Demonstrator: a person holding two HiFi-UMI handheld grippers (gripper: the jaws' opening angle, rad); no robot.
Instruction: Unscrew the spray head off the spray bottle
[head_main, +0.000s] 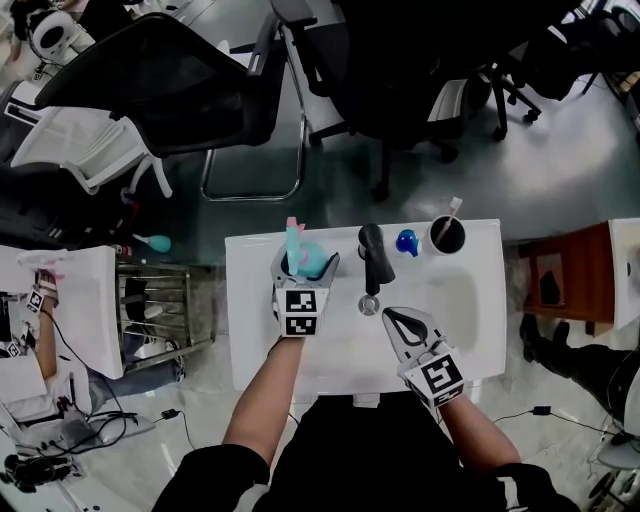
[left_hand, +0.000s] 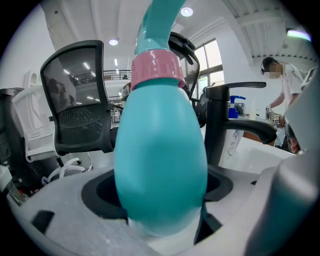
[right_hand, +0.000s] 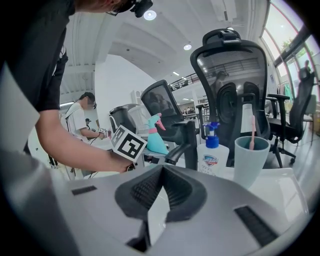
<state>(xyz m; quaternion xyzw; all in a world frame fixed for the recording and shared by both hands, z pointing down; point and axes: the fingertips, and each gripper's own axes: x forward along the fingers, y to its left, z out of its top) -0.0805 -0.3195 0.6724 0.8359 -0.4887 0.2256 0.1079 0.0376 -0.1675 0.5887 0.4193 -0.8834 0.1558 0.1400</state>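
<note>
Teal plastic, egg-shaped: the spray bottle (left_hand: 160, 165) fills the left gripper view. It stands upright, with its pink collar (left_hand: 156, 67) above the body and the teal spray head (left_hand: 161, 20) running out of the top of the frame. We note that the left gripper (head_main: 305, 264) has its jaws set wide, one on each side of the bottle's lower body. The dark pads lie against the teal wall on both sides, and we read this as a grip on the bottle.

In the head view the bottle is at the rear left of the white washbasin (head_main: 250, 340), just left of the black faucet (head_main: 373, 255). We cannot tell whether its base rests on the basin top.

The right gripper (head_main: 391, 317) hovers over the bowl, to the right of the drain (head_main: 369, 305) and well apart from the bottle. Its jaws are pressed together with nothing between them. Its own view shows the ribbed pads meeting in a line.

At the back of the basin, right of the faucet, we record a soap pump bottle (head_main: 407, 241) with a blue head. Beside it is a cup (head_main: 446, 235) holding a toothbrush (head_main: 455, 207). Both stand clear of the two grippers. A black mesh office chair (head_main: 160, 80) stands on the floor beyond the basin, with others near it.
</note>
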